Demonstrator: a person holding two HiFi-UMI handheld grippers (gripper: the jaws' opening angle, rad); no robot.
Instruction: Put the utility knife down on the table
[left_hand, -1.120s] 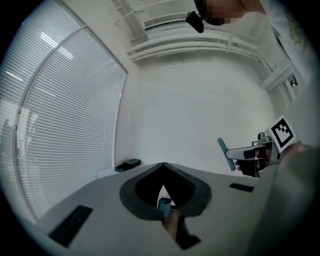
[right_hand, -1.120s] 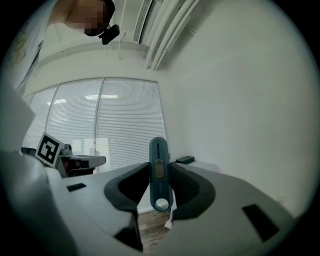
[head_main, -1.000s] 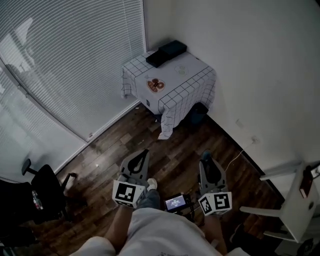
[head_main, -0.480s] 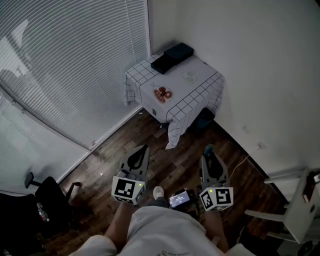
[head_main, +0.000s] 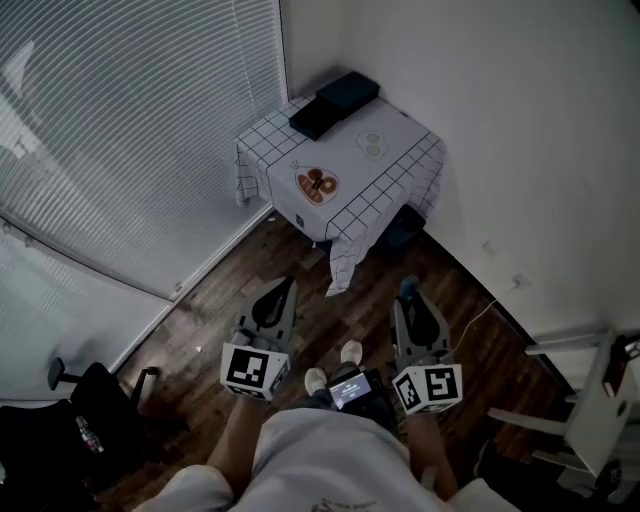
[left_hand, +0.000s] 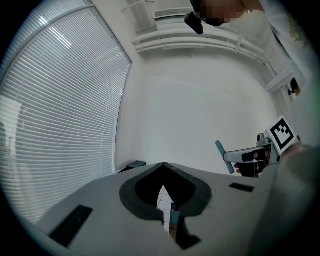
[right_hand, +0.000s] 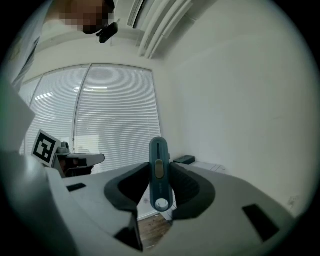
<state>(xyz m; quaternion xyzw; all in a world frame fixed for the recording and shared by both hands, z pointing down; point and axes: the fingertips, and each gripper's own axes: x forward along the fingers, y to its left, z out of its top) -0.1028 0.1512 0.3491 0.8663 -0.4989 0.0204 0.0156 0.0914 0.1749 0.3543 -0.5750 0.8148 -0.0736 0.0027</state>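
Checked-cloth table stands in the corner, well ahead of both claws; the right gripper clamps the teal utility knife upright across its jaws, while the left gripper is closed and empty.

Checked cloth hangs in the room corner. On it, two dark flat boxes lie together at the wall side. A plate of reddish-brown food sits near the front, and a pale dish lies apart from it. Slatted blinds cover the window on the left. The floor is dark wood. A black office chair stands at lower left, and white furniture at lower right.
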